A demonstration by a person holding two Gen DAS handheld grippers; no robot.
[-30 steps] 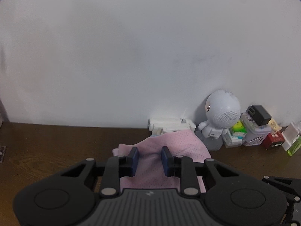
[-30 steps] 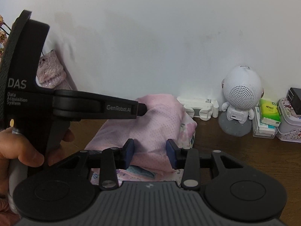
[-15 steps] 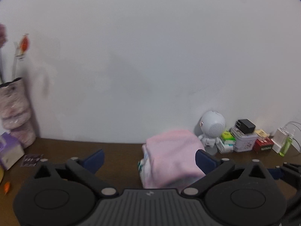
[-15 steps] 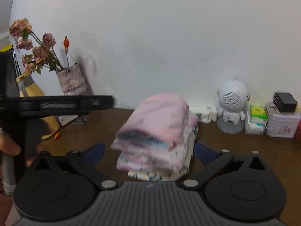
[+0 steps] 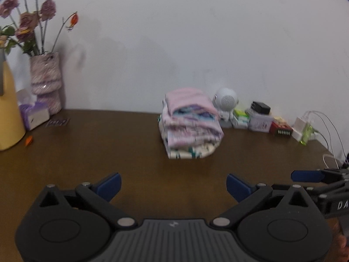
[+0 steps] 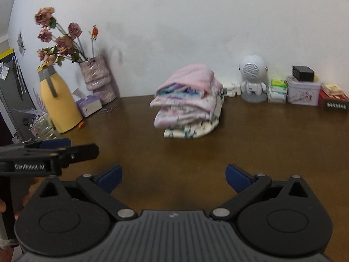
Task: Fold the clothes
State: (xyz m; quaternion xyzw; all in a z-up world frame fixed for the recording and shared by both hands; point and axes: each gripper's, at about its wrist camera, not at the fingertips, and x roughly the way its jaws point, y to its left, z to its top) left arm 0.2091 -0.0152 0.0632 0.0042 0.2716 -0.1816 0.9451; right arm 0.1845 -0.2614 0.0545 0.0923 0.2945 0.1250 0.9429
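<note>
Both the left gripper (image 5: 173, 185) and the right gripper (image 6: 173, 178) now hang over bare brown surface (image 5: 109, 152), jaws spread wide with nothing between them; a second ago they pinched pink cloth. The stack of folded clothes (image 6: 188, 102) now sits well ahead, near the wall beside the white robot figurine (image 6: 253, 80).

Left gripper (image 5: 173, 185) at lower centre of its own view, jaws spread wide, nothing between blue pads (image 5: 109, 185). Right gripper (image 6: 173, 178) likewise low and centred, jaws wide apart and empty. Both angled down slightly. Fingertips of a hand (image 6: 4, 207) at lower left edge of right view.
</note>
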